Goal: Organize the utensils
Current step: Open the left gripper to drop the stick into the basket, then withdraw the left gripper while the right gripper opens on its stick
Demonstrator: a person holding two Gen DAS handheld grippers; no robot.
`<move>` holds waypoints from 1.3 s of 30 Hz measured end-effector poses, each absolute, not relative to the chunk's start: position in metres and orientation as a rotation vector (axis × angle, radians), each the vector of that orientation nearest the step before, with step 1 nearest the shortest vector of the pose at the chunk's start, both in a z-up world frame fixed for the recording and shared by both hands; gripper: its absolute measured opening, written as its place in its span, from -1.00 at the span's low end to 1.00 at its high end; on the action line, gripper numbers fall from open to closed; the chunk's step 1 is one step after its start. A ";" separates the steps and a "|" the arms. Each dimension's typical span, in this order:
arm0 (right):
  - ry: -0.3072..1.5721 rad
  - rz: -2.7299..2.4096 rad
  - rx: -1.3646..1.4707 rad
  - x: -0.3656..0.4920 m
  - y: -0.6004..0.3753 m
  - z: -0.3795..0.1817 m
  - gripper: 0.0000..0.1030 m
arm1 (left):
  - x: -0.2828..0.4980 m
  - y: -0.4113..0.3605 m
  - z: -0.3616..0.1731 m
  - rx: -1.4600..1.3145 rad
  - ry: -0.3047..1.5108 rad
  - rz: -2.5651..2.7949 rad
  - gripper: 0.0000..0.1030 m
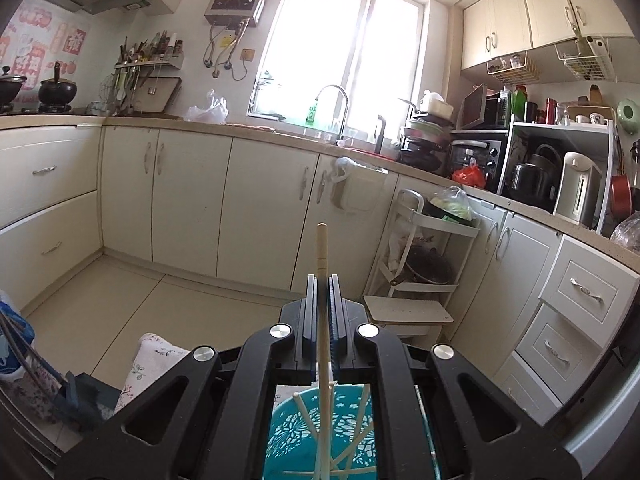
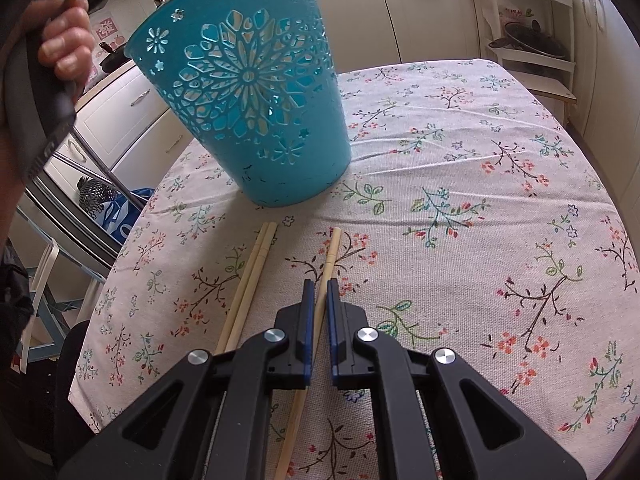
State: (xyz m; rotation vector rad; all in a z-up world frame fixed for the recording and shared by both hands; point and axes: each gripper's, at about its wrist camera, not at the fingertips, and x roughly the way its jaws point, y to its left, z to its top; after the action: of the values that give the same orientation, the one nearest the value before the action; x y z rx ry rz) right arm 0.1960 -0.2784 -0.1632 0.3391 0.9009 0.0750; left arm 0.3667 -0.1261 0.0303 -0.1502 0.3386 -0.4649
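While the left hand-held gripper (image 1: 322, 280) hangs above the teal basket (image 1: 320, 432) with a chopstick (image 1: 322, 256) clamped upright between its jaws, the right hand-held gripper (image 2: 319, 284) is down low over the table (image 2: 460, 152), jaws parted a little around a single chopstick (image 2: 330, 256) lying flat on the floral cloth. That stick sits right in the gap, its long axis running almost straight ahead along the fingers and leaning slightly right toward the far end; whether the pads touch it, I can't say. Two more chopsticks (image 2: 256, 264) lie side by side just to the left, parallel and touching each other. The teal basket (image 2: 248, 92) stands further ahead and left on the table, already holding several sticks in the left view. So the right side is plainly the nearer one for this pick: it looks like a close straight onto the stick, then a lift forward and left to the basket. The left one, I'd judge, only needs to release over the opening.
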 end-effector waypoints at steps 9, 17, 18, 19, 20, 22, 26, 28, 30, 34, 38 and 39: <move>0.901 0.076 0.340 0.197 -0.278 -0.163 -0.87 | 0.360 -0.124 -0.003 -0.088 0.435 -0.475 -0.91; 0.901 0.081 0.351 0.197 -0.281 -0.163 -0.87 | 0.316 -0.070 -0.011 -0.114 0.425 -0.384 0.12; 0.900 0.080 0.350 0.197 -0.281 -0.163 -0.87 | 0.308 -0.061 -0.012 -0.116 0.413 -0.356 0.36; 0.900 0.078 0.346 0.197 -0.280 -0.163 -0.87 | 0.298 -0.050 -0.015 -0.114 0.402 -0.322 0.46; 0.901 0.076 0.341 0.197 -0.279 -0.163 -0.85 | 0.290 -0.042 -0.021 -0.106 0.400 -0.294 0.62; 0.901 0.082 0.330 0.196 -0.277 -0.162 -0.76 | 0.280 -0.032 -0.037 -0.078 0.436 -0.261 0.72; 0.910 0.074 0.246 0.192 -0.262 -0.157 -0.34 | 0.275 -0.025 -0.080 -0.018 0.559 -0.240 0.75; 0.922 0.059 0.225 0.189 -0.257 -0.156 -0.28 | 0.275 -0.024 -0.096 -0.016 0.611 -0.239 0.76; 0.930 0.053 0.223 0.188 -0.257 -0.155 -0.28 | 0.275 -0.024 -0.107 -0.018 0.635 -0.236 0.81; 0.946 0.030 0.209 0.192 -0.254 -0.155 -0.28 | 0.275 -0.029 -0.118 -0.010 0.662 -0.246 0.85; 0.952 0.001 0.174 0.196 -0.248 -0.156 -0.29 | 0.277 -0.037 -0.125 0.024 0.691 -0.257 0.85; 0.952 -0.005 0.167 0.196 -0.248 -0.156 -0.32 | 0.278 -0.038 -0.126 0.028 0.699 -0.259 0.85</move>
State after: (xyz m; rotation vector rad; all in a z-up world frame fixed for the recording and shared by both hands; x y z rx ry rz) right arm 0.1964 -0.2478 -0.1560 0.1670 0.9524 -0.0049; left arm 0.2777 -0.0381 -0.1257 0.0284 0.6989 -0.2592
